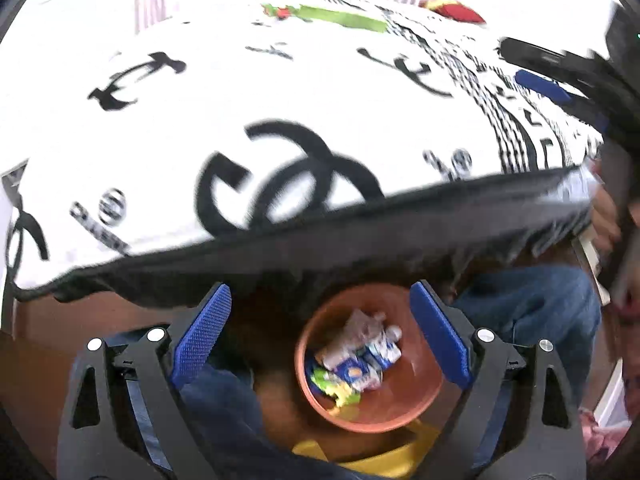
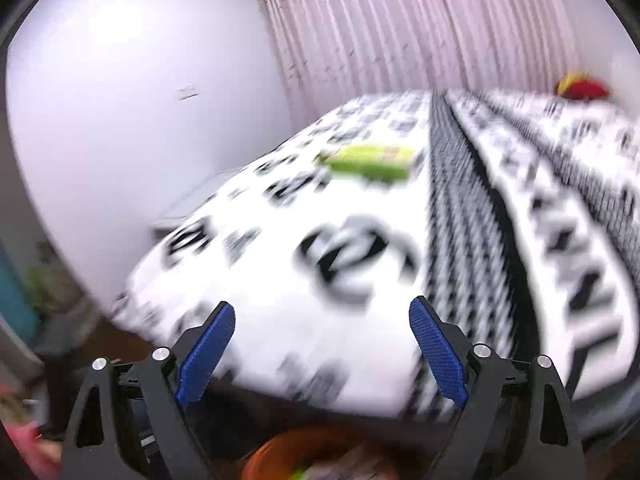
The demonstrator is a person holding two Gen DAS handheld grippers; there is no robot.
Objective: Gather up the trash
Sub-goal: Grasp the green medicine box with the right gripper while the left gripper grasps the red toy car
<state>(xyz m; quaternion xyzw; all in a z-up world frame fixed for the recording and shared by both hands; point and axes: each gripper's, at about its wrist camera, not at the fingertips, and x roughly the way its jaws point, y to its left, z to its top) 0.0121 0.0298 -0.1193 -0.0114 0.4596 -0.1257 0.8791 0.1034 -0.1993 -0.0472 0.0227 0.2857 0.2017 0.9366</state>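
An orange bin [image 1: 400, 408] stands on the floor below the bed edge and holds several crumpled wrappers [image 1: 356, 356]. My left gripper [image 1: 320, 340] is open and empty, hovering above the bin. A green wrapper [image 1: 340, 16] lies on the far part of the bed; it also shows in the right wrist view [image 2: 372, 160]. My right gripper [image 2: 322, 348] is open and empty over the near edge of the bed, well short of the green wrapper. The bin's rim [image 2: 272, 456] shows below it. The right gripper also shows in the left wrist view [image 1: 548, 80].
The bed [image 1: 200, 120] has a white cover with black logos. A red and yellow object [image 1: 456, 10] lies at its far right, also in the right wrist view [image 2: 580, 88]. A yellow object [image 1: 380, 460] sits on the floor beside the bin. The person's jeans-clad leg [image 1: 532, 304] is right of the bin.
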